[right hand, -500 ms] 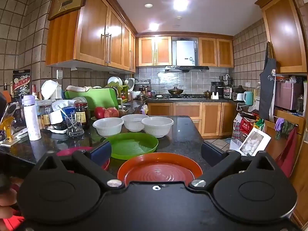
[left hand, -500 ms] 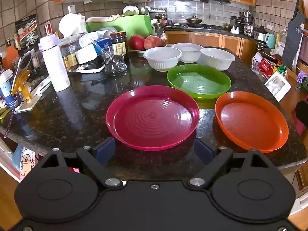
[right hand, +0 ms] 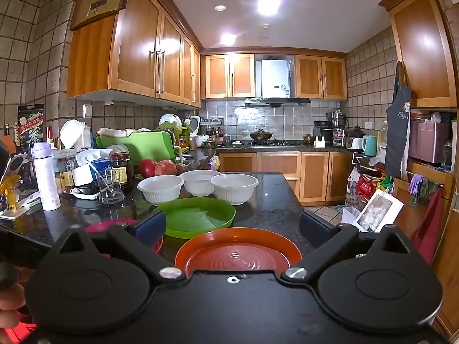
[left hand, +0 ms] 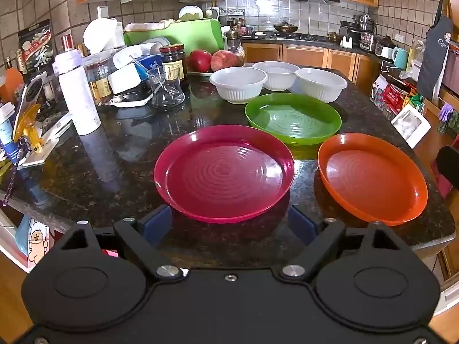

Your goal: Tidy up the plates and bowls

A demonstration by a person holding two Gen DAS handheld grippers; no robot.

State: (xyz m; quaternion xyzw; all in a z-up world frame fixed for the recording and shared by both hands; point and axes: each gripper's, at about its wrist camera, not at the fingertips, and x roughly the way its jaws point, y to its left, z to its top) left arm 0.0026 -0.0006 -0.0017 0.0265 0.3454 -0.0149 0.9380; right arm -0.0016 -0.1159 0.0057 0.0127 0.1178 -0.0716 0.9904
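Note:
Three plates lie flat on the dark granite counter (left hand: 114,172): a magenta plate (left hand: 223,172) nearest, a green plate (left hand: 292,117) behind it, an orange plate (left hand: 373,177) to the right. Three white ribbed bowls (left hand: 238,83) (left hand: 276,74) (left hand: 320,83) stand in a row behind the green plate. My left gripper (left hand: 229,225) is open, its blue fingertips just short of the magenta plate's near rim, touching nothing. My right gripper (right hand: 232,225) is open above the near part of the orange plate (right hand: 238,253); the green plate (right hand: 198,215) and bowls (right hand: 160,189) lie beyond.
Clutter fills the counter's left: a white bottle (left hand: 77,97), a dark jar (left hand: 173,60), a glass jug (left hand: 166,89), a phone on a yellow stand (left hand: 27,114), apples (left hand: 212,60), a green dish rack (left hand: 175,34). The counter's rounded edge (left hand: 430,243) lies right of the orange plate. A hand (right hand: 8,306) shows at lower left.
Both views have shifted only slightly. Plates and bowls sit where they were, and both grippers stay open.

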